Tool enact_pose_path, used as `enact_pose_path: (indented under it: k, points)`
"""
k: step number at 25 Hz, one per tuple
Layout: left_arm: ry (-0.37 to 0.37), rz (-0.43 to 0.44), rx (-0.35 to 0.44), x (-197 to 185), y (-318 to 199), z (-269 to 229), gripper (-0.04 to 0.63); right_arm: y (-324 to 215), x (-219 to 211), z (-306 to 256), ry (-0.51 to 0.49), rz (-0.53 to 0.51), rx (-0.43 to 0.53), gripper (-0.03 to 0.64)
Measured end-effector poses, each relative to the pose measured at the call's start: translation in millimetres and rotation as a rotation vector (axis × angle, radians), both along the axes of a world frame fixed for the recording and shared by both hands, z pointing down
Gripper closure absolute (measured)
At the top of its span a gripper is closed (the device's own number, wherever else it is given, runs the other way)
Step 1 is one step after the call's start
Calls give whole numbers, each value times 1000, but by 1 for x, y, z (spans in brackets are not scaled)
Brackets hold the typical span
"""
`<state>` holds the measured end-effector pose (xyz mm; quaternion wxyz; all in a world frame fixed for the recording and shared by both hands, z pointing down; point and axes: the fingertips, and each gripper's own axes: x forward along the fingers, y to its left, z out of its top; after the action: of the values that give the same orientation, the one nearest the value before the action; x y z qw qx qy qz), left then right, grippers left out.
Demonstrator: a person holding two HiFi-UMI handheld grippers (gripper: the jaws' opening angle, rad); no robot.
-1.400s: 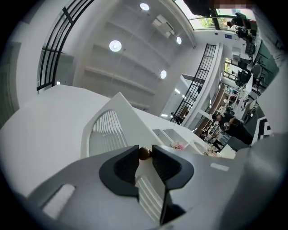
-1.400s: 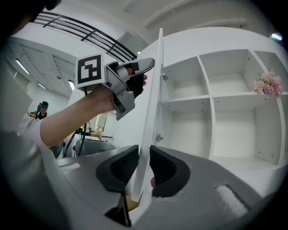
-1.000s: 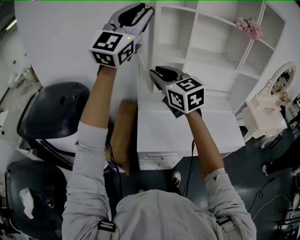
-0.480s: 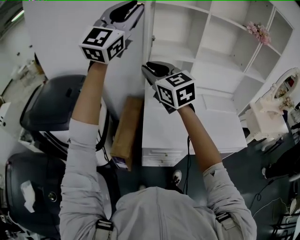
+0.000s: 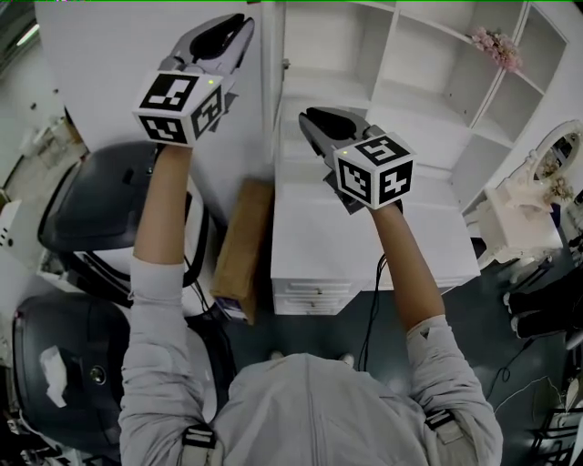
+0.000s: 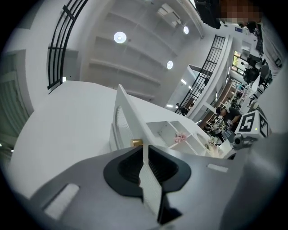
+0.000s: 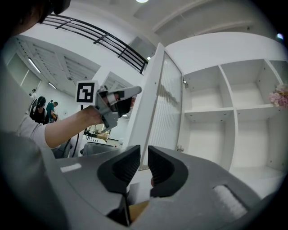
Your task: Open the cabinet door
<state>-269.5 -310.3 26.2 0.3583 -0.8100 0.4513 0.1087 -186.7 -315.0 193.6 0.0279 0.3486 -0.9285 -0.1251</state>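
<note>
The white cabinet door [image 5: 269, 91] stands swung out, edge-on to me, with open shelves to its right. It carries a gold knob [image 6: 136, 142] on its outer face. My left gripper [image 5: 242, 25] is up high, just left of the door. Its jaws are closing with a slim gap still between them. In the left gripper view, the door [image 6: 122, 112] lines up with the gripper's [image 6: 145, 150] gap. The right gripper view shows the left gripper [image 7: 135, 94] just short of the door [image 7: 148, 103] edge. My right gripper [image 5: 311, 123] hovers before the shelves, its [image 7: 144, 152] jaws closing on nothing.
Pink flowers [image 5: 496, 45] sit on an upper shelf. A low white drawer unit [image 5: 364, 246] stands below the shelves, a brown box [image 5: 241, 246] leans at its left, and black chairs [image 5: 100, 200] fill the left. A small dressing table [image 5: 533, 196] is at the right.
My left gripper has drawn left and a little down, off the door's top corner. The right gripper has shifted slightly right. The whole view has swung a bit.
</note>
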Motion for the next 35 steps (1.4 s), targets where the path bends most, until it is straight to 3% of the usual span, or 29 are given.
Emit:
enact_pose_path:
  k: [2,6,10,19,26,31,35]
  points:
    - [-9,0,-18,7,10,9,580,0,23,-3,-6,27,13,569]
    - [-38,21,-60,39,30,33,580,0,74,-2,-20,79,19,593]
    - [-49,99,-113,84,46,65,580,-2,131,9,-27,139,6,615]
    - [-93,29,-321,152,0,183,578,-7,228,52,-51,259,-34,615]
    - [-76,41,-400,173,-17,245,578,-17,259,86,-49,285,-74,615]
    - [-84,6,-417,179,-22,273,578,-17,266,122,-65,295,-136,615]
    - [-80,25,-451,189,-27,289,578,-20,270,141,-56,316,-169,615]
